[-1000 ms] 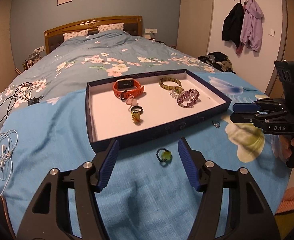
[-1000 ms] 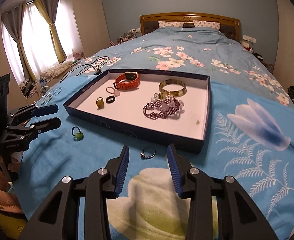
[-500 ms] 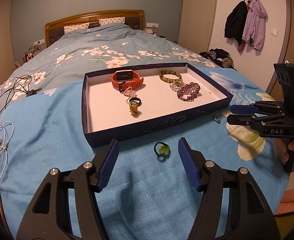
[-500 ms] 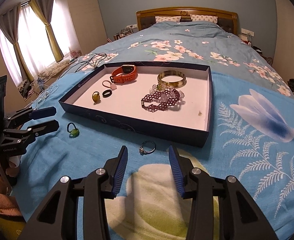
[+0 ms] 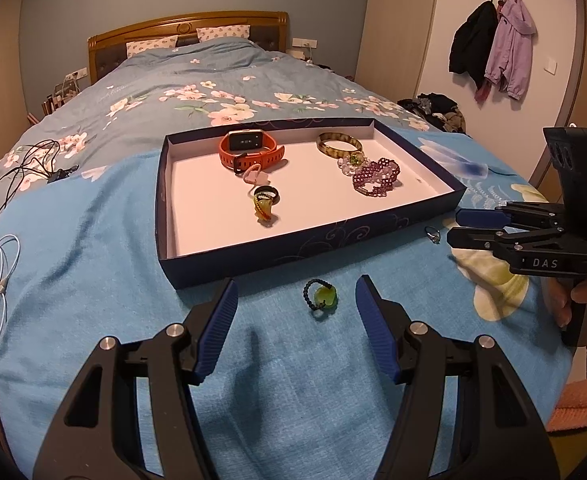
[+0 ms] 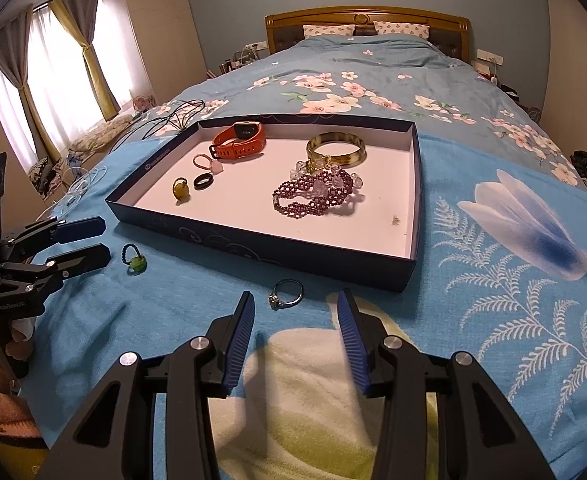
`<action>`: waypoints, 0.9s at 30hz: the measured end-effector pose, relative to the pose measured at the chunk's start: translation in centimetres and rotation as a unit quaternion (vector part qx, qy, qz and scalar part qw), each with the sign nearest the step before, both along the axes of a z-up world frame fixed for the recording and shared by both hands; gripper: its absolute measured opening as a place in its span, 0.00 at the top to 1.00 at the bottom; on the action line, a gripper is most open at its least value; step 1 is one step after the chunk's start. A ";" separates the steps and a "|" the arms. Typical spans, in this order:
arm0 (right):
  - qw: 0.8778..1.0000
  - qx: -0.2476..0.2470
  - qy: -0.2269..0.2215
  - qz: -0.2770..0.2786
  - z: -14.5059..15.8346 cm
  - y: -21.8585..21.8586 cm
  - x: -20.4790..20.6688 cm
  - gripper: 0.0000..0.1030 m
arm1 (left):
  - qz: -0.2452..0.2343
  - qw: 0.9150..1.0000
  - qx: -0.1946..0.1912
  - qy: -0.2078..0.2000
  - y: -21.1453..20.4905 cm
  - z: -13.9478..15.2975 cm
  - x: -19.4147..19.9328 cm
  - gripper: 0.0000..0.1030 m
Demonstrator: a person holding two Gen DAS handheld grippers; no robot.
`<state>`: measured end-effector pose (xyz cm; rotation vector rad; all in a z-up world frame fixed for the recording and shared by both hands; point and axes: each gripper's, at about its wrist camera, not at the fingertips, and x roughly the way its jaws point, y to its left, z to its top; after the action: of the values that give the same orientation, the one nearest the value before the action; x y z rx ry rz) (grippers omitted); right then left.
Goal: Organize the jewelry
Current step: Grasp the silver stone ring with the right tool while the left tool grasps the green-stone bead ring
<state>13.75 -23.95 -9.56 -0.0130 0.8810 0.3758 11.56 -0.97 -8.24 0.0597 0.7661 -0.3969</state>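
Jewelry still outside the tray (image 6: 409,268) lies on the bed's blanket: a thin, stiff, slippery silver ring (image 6: 286,294) ahead of the empty, part-open right tongs (image 6: 295,304), best pinched across its band, a green-beaded ring (image 5: 320,295) between the wider, empty left tongs (image 5: 296,292).

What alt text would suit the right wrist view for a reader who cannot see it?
The open right gripper hovers over a silver ring on the blue blanket, just short of a shallow tray holding bracelets, rings and an orange watch.
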 end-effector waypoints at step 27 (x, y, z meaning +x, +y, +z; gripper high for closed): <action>0.998 -0.054 0.011 0.019 -0.7 2.8 0.8 0.70 | -0.027 0.998 -0.003 0.064 -1.2 -2.0 1.7 0.51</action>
<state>14.52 -21.19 -10.30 -0.1255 0.9238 0.3639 13.23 -2.19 -10.29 0.0498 0.8916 -0.4585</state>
